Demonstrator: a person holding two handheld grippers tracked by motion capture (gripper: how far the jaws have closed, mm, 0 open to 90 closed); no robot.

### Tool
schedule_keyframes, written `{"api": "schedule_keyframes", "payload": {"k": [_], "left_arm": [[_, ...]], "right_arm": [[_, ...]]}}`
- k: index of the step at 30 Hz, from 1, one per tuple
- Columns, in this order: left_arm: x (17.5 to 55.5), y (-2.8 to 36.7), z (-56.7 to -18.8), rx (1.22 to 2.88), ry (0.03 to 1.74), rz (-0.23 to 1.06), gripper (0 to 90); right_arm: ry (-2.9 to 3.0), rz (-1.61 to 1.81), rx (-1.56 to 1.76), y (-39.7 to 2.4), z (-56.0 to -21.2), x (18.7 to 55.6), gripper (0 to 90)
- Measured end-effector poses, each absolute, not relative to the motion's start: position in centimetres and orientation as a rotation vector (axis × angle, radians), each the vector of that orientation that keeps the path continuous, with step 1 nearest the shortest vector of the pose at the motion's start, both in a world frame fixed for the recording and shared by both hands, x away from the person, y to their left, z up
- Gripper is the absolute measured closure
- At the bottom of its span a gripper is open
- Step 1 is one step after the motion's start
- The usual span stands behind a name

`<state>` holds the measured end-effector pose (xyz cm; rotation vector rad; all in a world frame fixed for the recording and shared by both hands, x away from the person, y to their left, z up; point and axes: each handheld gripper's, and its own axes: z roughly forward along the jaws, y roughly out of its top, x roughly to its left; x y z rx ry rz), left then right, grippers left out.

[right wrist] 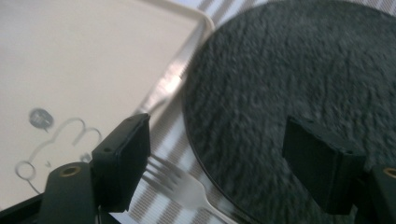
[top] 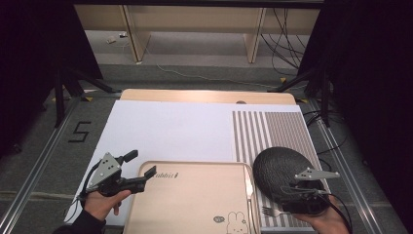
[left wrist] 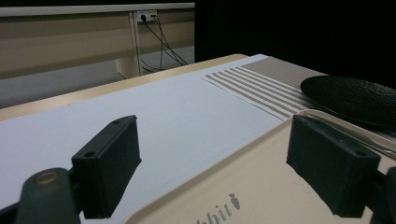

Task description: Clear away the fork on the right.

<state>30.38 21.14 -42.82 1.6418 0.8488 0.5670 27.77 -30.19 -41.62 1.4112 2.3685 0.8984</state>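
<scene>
The black plate (top: 282, 170) lies on the striped placemat (top: 270, 129) at the right of the counter (top: 204, 95), its left edge just beside the beige tray (top: 195, 195) with the rabbit drawing. A silver fork (top: 269, 211) rests on the placemat at the plate's near edge, tines toward the tray; in the right gripper view the fork (right wrist: 180, 184) lies between tray and plate, partly under the plate's rim. The right gripper (top: 304, 195) hangs over the near part of the plate, its jaws spread wide and holding nothing. The left gripper (top: 139, 170) sits at the tray's far left corner, jaws likewise released, straddling the tray's edge without gripping it. A white sheet (top: 165, 129) covers the counter's left.
</scene>
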Motion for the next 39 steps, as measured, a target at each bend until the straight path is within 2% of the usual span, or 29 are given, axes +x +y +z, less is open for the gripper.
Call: {"api": "schedule_keyframes", "payload": {"k": [39], "left_arm": [[30.5,21.1,-42.8,1.641,0.848,0.567,16.1]], "right_arm": [[2.381,0.522,1.609,-35.1,-43.9,26.3,25.5]]}}
